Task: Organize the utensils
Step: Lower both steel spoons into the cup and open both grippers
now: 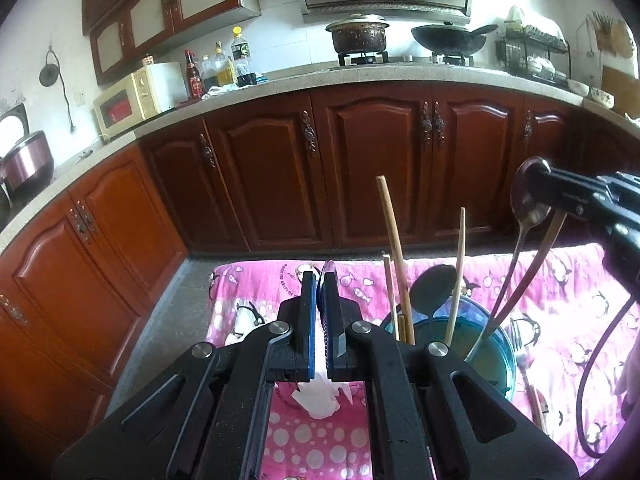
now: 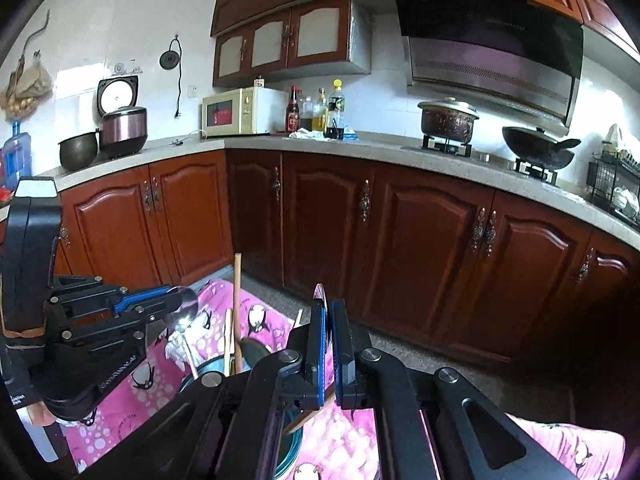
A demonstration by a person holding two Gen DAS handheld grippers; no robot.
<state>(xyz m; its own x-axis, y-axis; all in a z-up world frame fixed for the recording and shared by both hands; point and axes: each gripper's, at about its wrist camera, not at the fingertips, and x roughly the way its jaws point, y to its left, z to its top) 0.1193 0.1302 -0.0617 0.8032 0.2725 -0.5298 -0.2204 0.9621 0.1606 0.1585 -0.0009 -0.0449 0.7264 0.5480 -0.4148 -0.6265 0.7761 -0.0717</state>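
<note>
Since both tongs are clenched on a metal spoon by its bowl, handle hanging down, the step in hand looks like dropping spoons handle-first into the holder. It all sits on the pink penguin cloth (image 1: 260, 280) that covers the table beneath both tongs. The teal container (image 1: 500, 368) stands on that cloth, just right of the left tongs (image 1: 319, 280) and low to the left of the right tongs (image 2: 328, 306). It holds several wooden chopsticks (image 1: 394, 248) standing upright, the tallest rising above the left tongs' tips. A black ladle (image 1: 434, 284) leans bowl-up between them. A slanting metal handle (image 1: 532, 272) also rests inside; its top is hidden behind the right tongs, so I cannot tell what it belongs to. The right spoon (image 1: 528, 204) hangs above the container's far side, and its handle reaches down to about the rim. Whether the tip is inside I cannot tell. The left spoon (image 2: 182, 312) hangs off to the container's left, over bare cloth. For the right tongs, the next move probably means lowering until the handle is well inside and then letting go. The left tongs would first need to carry their spoon sideways over the rim, clear of the chopsticks. A fork (image 1: 520, 344) lies on the cloth just right of the container, waiting its turn. A crumpled white tissue (image 1: 316, 398) lies directly under the left tongs.
</note>
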